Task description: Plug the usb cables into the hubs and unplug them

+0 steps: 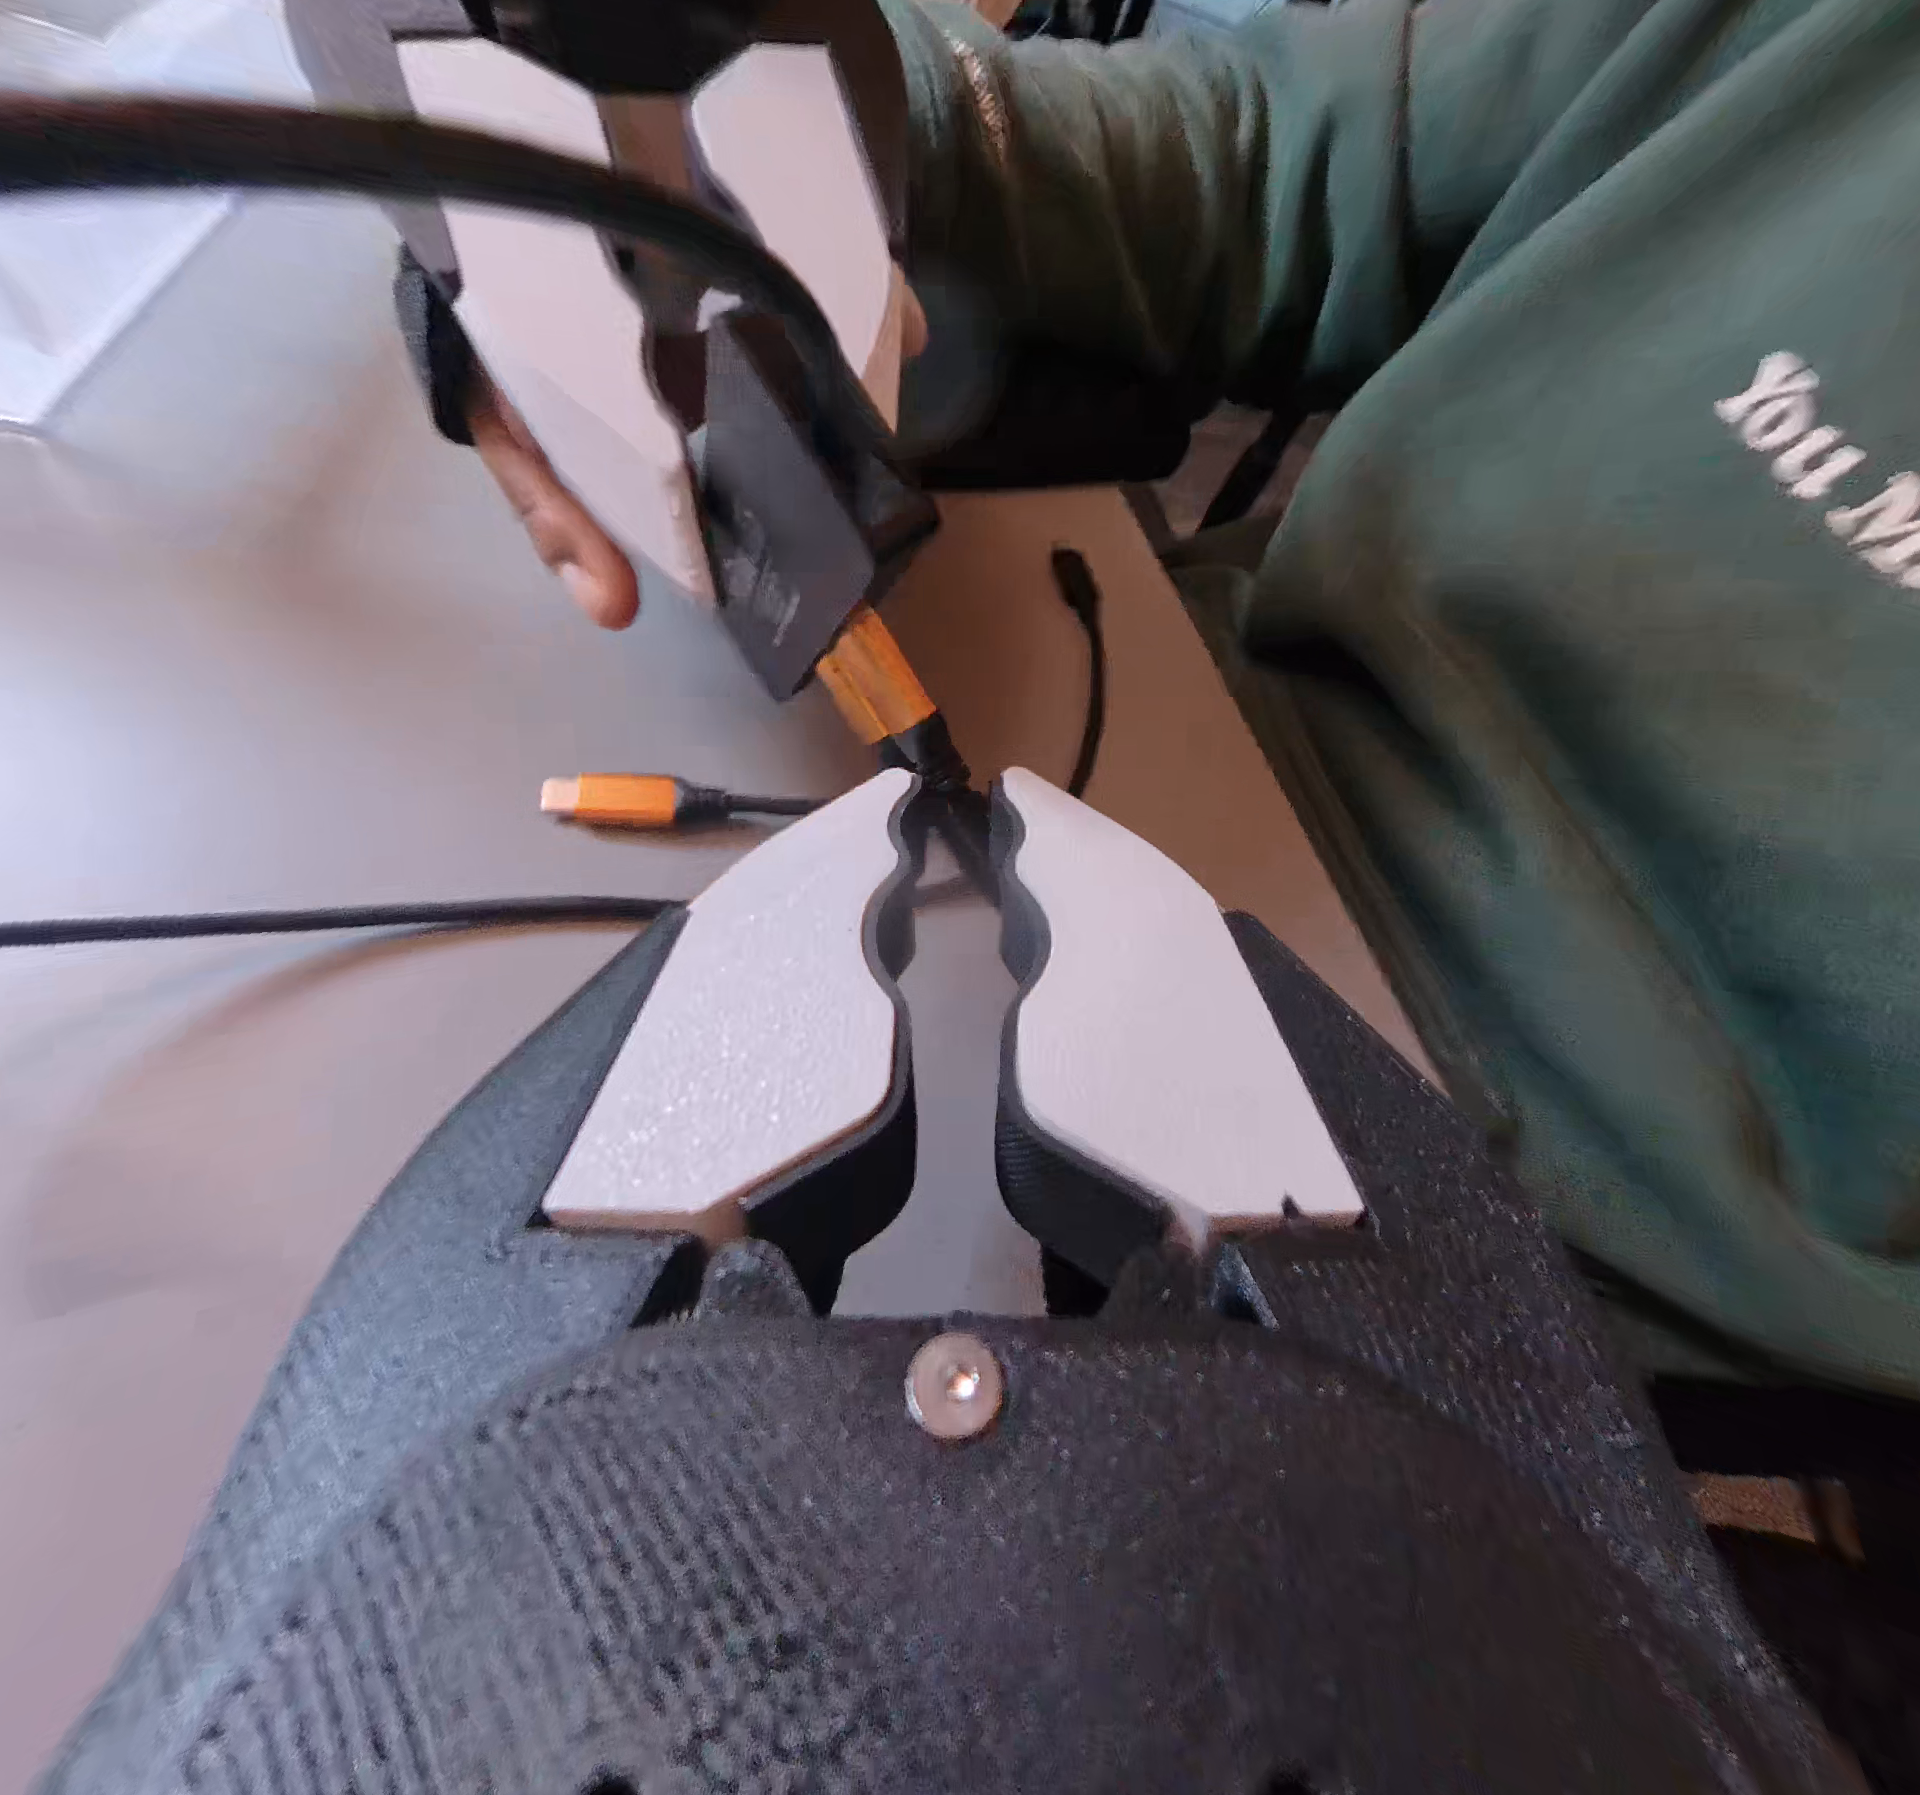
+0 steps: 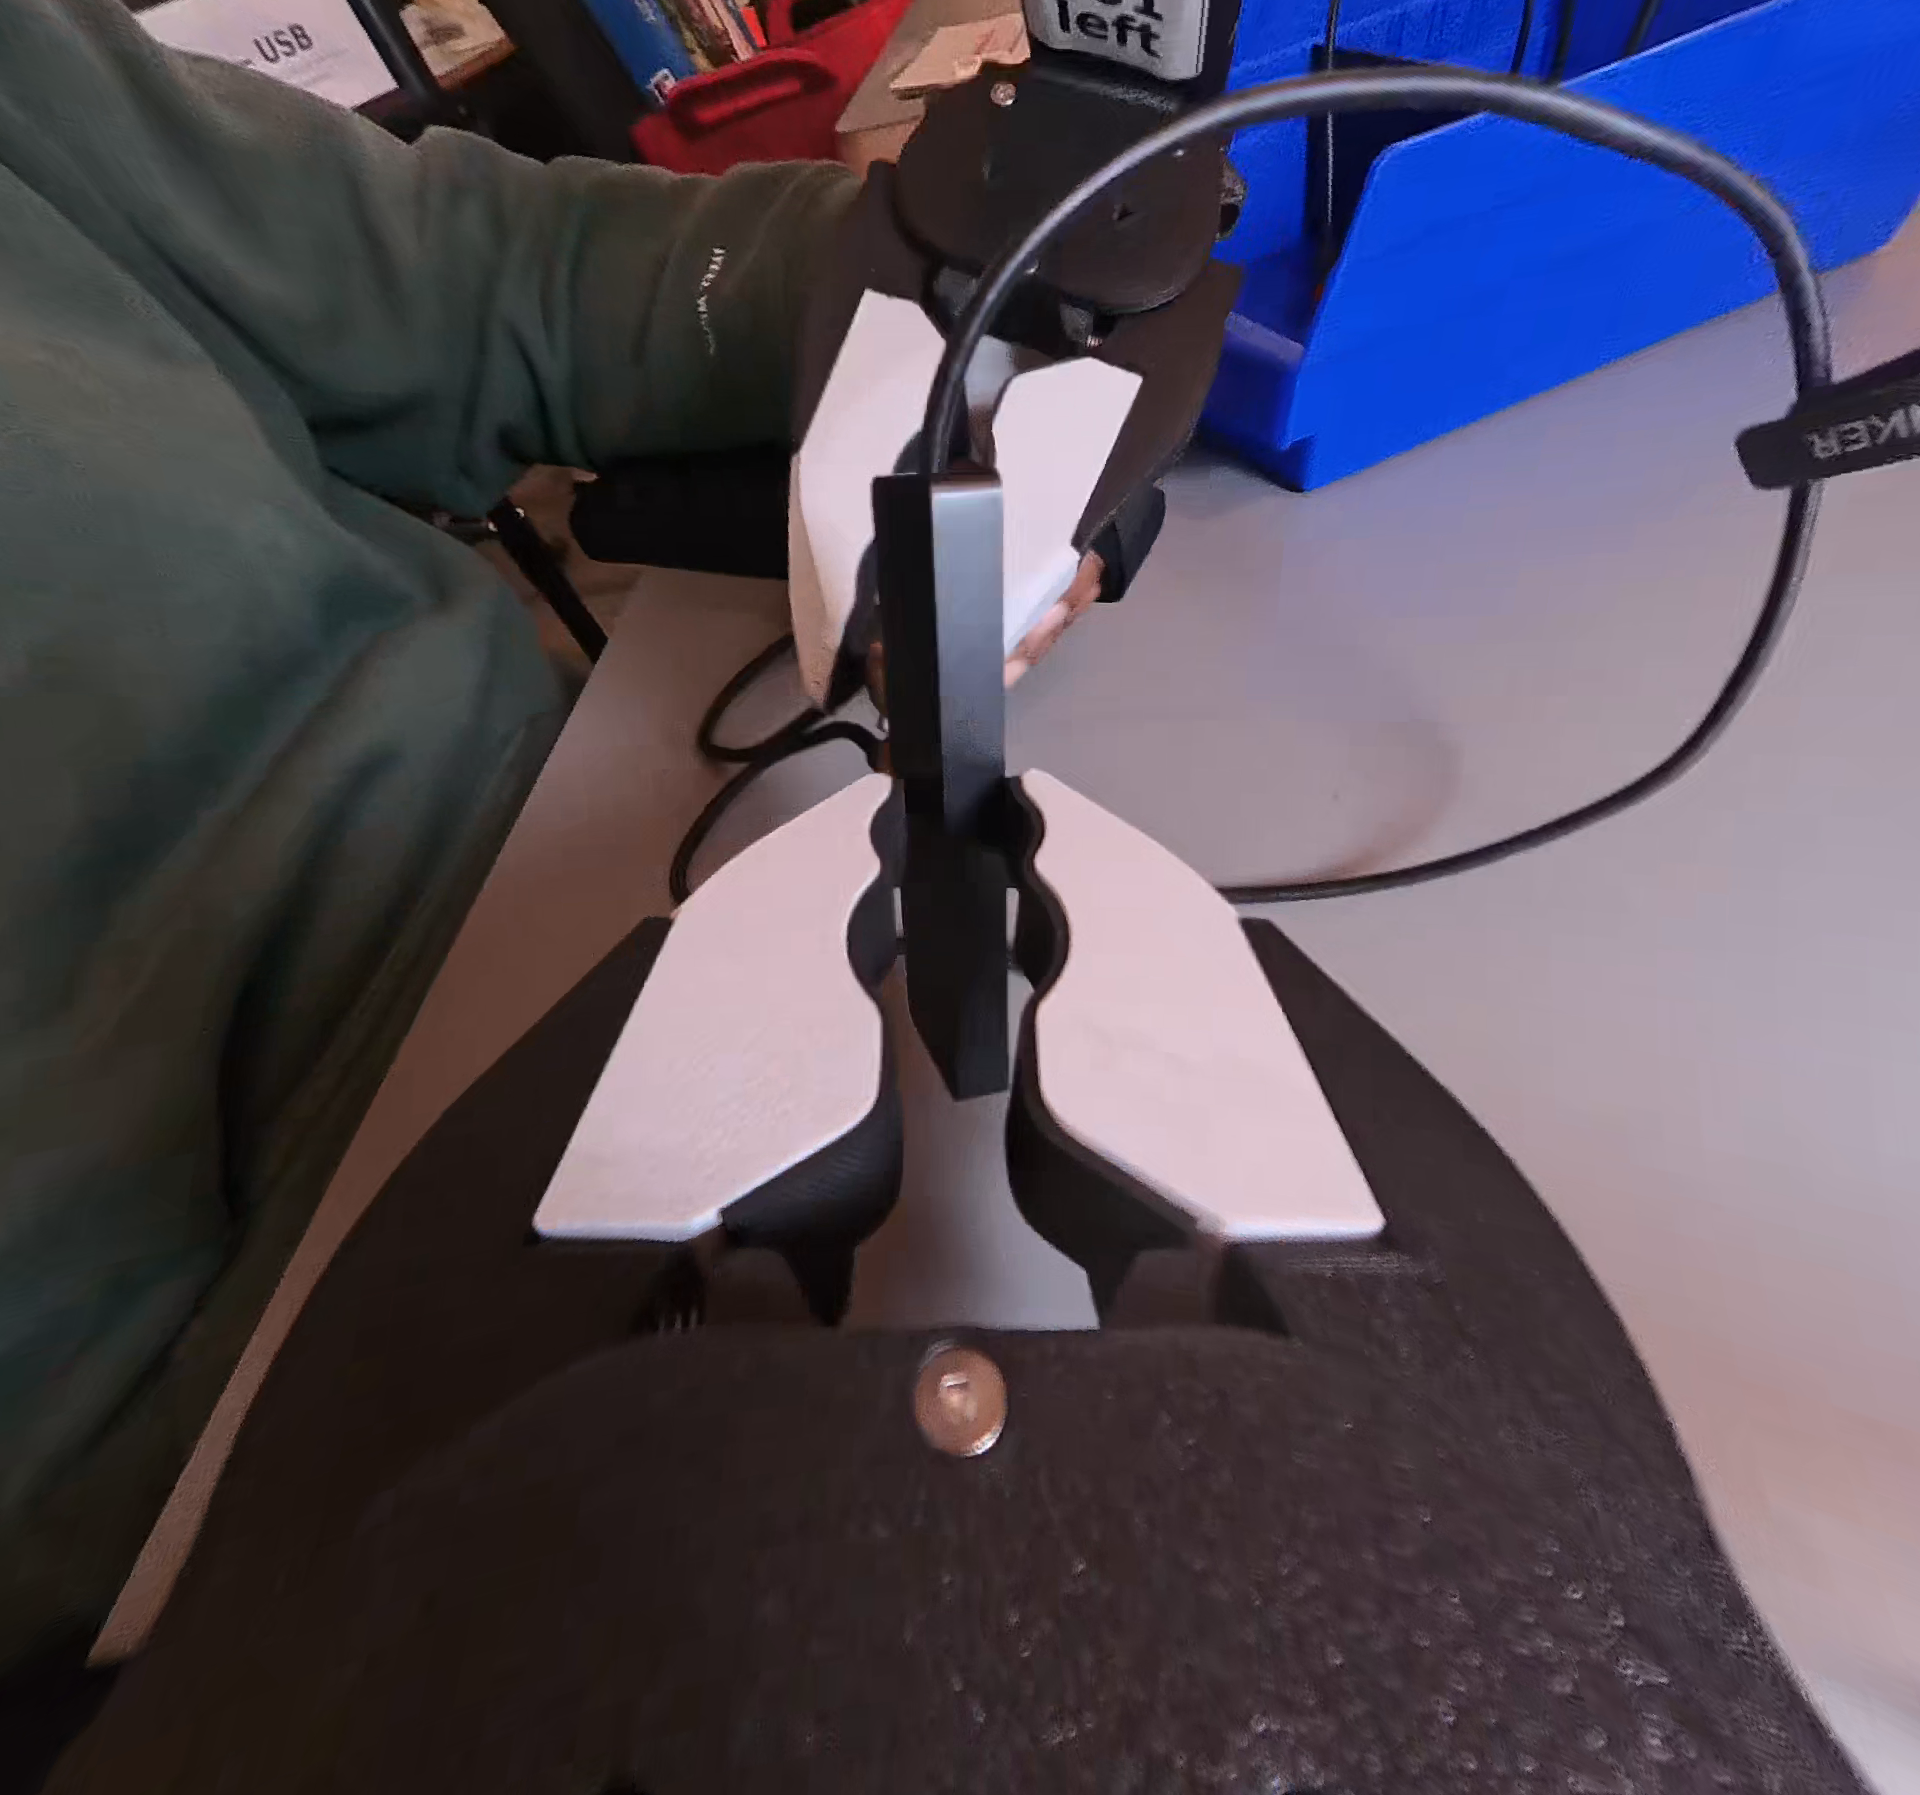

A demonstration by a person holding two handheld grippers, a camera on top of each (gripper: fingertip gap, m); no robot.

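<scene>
Pale grey table (image 2: 1455,706), blue bins (image 2: 1558,311) at its far edge, red case (image 2: 769,93) behind.

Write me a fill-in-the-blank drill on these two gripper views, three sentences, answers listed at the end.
1. The right gripper is shut on the dark ____, holding it off the table.
2. The connector seated in the hub has an ____ shell.
3. The left gripper pinches the plugged-in lead's ____, just behind that connector, while a second orange plug lies loose on the table.

Missing words: hub; orange; cable
</scene>
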